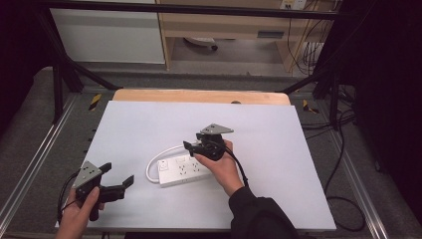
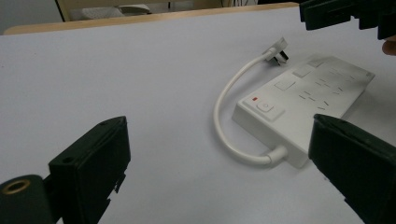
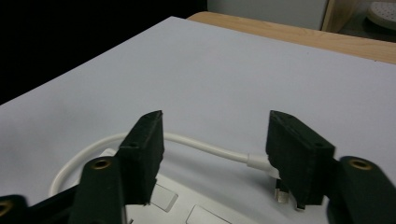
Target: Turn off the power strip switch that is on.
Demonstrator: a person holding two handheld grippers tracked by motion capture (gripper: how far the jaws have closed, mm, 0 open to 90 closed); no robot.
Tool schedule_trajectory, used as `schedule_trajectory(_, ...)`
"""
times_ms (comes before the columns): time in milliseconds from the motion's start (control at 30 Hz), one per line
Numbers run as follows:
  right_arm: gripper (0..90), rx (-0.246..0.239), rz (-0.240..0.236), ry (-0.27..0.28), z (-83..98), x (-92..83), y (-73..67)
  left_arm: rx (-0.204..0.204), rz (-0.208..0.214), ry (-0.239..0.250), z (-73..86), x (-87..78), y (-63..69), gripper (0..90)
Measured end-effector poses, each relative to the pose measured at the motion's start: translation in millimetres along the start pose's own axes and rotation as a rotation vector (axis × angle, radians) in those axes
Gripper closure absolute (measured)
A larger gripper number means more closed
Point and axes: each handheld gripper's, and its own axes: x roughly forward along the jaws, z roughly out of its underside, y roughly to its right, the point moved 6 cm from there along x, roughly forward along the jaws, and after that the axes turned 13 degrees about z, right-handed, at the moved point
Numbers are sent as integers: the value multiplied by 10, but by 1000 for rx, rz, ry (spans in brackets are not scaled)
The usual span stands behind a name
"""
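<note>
Nearest the person, the left gripper (image 1: 119, 175) hovers over the front left of the white desk (image 1: 149, 124), its fingers (image 2: 93, 158) spread wide with nothing between them. Just beyond it to the right, a white power strip (image 1: 181, 170) lies flat on the desk, its short white cable (image 1: 161, 155) looping round the left end toward the plug (image 2: 279, 50). The right gripper (image 1: 191, 146) hangs over the strip's far edge, its fingers (image 3: 145, 149) open, one either side of the plug and cable without closing on them. A wooden edge (image 1: 199, 95) borders the desk's far side.
</note>
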Motion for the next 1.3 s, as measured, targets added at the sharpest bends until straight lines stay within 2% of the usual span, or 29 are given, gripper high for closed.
schedule_trajectory(167, 188, 21, 6, 14, -42, -35, 18, 0, -2, 1, 0, -1, 0, 54)
schedule_trajectory(367, 93, 34, 17, 40, -108, -81, 36, -2, -3, 0, 2, -4, -4, 54)
schedule_trajectory(667, 66, 43, 33, 59, -160, -156, 115, -3, -3, 2, 5, -8, -10, 54)
schedule_trajectory(1300, 50, 46, 105, 83, -193, -406, 444, -3, -8, -3, 14, -11, -18, 53)
